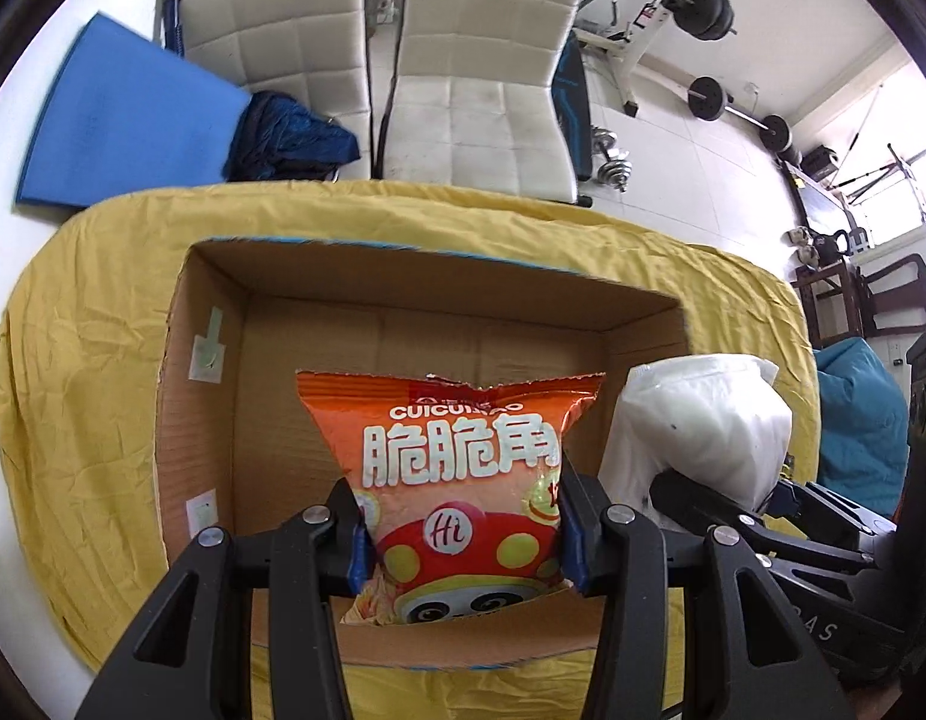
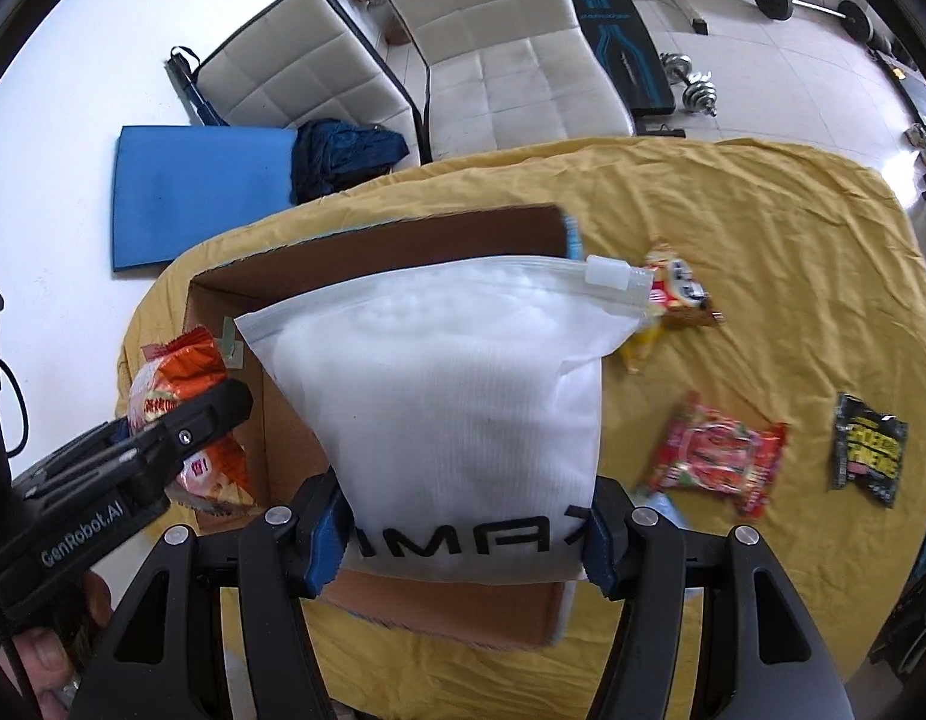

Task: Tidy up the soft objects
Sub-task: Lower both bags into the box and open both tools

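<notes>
My left gripper is shut on an orange snack bag and holds it upright over the open cardboard box on the yellow cloth. My right gripper is shut on a white zip pouch and holds it above the box's right side. The pouch also shows in the left wrist view, with the right gripper under it. The left gripper with the orange bag shows at the left of the right wrist view.
Loose snack packets lie on the yellow cloth right of the box: a red one, a black one, a small one by the pouch's zip. Two white chairs, a blue mat and weights stand beyond.
</notes>
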{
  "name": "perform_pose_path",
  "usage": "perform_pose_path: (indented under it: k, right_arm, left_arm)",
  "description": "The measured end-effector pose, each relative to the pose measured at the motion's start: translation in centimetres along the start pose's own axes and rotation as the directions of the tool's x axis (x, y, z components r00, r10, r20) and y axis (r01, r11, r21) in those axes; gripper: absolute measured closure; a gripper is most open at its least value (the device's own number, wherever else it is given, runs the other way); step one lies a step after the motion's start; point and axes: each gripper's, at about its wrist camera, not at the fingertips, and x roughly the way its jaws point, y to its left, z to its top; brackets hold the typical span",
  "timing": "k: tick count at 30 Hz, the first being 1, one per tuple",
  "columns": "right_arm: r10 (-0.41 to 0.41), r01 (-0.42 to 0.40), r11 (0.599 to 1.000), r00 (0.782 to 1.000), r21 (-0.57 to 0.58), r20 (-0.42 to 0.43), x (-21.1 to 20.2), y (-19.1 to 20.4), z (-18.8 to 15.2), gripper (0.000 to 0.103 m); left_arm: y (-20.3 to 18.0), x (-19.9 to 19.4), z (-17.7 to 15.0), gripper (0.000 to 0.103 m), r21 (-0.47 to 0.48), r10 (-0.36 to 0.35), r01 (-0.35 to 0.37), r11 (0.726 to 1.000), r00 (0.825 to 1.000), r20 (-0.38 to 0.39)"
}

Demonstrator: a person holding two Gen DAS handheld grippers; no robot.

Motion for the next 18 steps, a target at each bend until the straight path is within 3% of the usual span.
perform_pose_path:
  k: [8,18]
  right_arm:
    - [-0.059,0.059,0.998,0.997,0.005,-0.057,8.6,2.2,2.0,0.038]
    - [-0.107,0.11,0.994,0.988,0.019,-0.109,15.5,1.0,3.8,0.037]
  left_arm:
    - [5.3,5.9,1.8,0.059,-0.052,-0.033,0.028,0.998,0.994,-0.109]
    - [5.8,12.4,3.7,0.058,-0.068,-0.13,0.118,0.991,0.968,-0.216]
